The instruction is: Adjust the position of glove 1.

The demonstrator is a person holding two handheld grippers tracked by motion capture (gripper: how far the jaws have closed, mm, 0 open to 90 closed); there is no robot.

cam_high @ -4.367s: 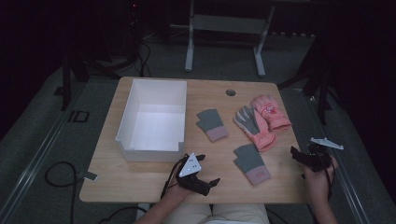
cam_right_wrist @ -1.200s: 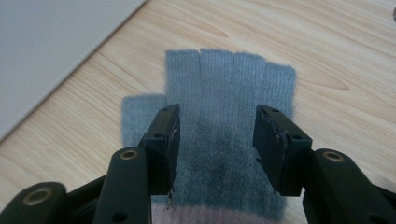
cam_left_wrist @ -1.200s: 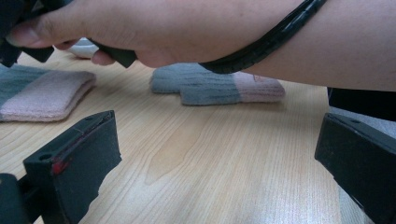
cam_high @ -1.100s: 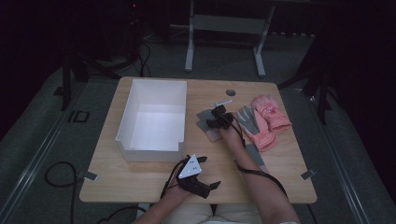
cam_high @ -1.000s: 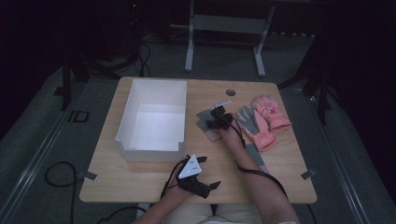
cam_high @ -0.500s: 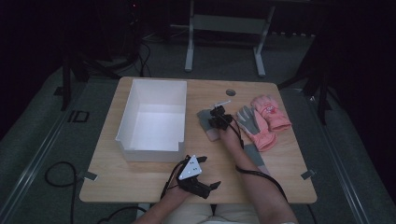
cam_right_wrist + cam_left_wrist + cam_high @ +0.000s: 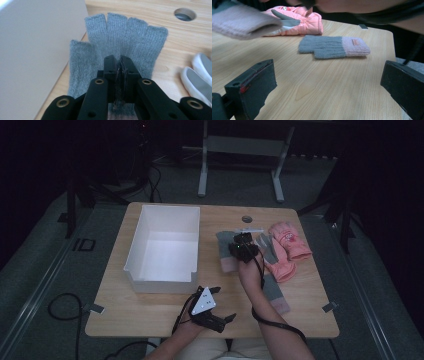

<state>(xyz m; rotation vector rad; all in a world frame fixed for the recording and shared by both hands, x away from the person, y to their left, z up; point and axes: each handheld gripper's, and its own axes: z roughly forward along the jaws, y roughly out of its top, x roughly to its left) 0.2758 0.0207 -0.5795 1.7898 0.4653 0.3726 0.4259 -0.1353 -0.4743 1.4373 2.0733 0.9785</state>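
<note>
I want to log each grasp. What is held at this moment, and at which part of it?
The right gripper holds the grey knit glove, pinched at the palm, just above its pink cuff. The left gripper is open and holds nothing.

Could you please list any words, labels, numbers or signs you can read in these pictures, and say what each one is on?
No text can be read.
Small tag on the cuff of the grey glove: too blurred to read.
Small mark on the pink gloves: too small to read.
</note>
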